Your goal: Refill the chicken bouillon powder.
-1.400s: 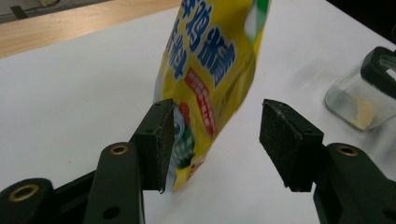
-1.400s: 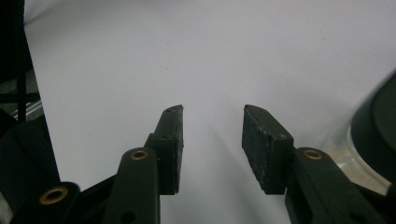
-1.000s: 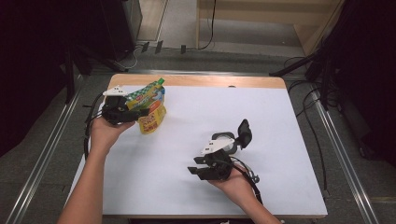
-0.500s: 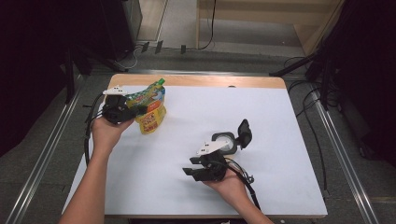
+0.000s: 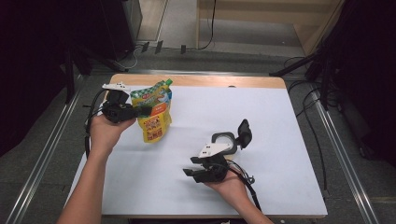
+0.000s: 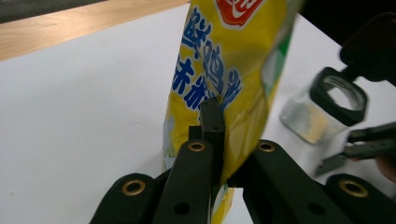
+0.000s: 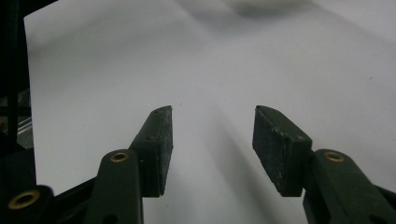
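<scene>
Clenched on a yellow refill pouch (image 5: 154, 114), the left tool (image 5: 140, 111) is seen at the far left of the white desk (image 5: 280, 121) in the high view, its jaws having just been closing with the pouch's edge between them. The pouch is held upright, its green-topped end uppermost and its lower end at or just above the desk; which of the two cannot be told. In the left gripper view the pouch (image 6: 224, 79), printed with blue characters on yellow, is gripped by its side edge between the black fingers (image 6: 212, 123).

The right tool (image 5: 190, 169) is held low over the desk near the front edge, well apart from the pouch. Its jaws have just been opening, and in the right gripper view the right tool (image 7: 212, 144) is shown released, with bare white desk between the pads (image 7: 280, 149).

A glass jar (image 5: 229, 140) with a black flip lid swung open is seen just beyond the right tool. In the left gripper view the jar (image 6: 322, 109) appears past the pouch.
</scene>
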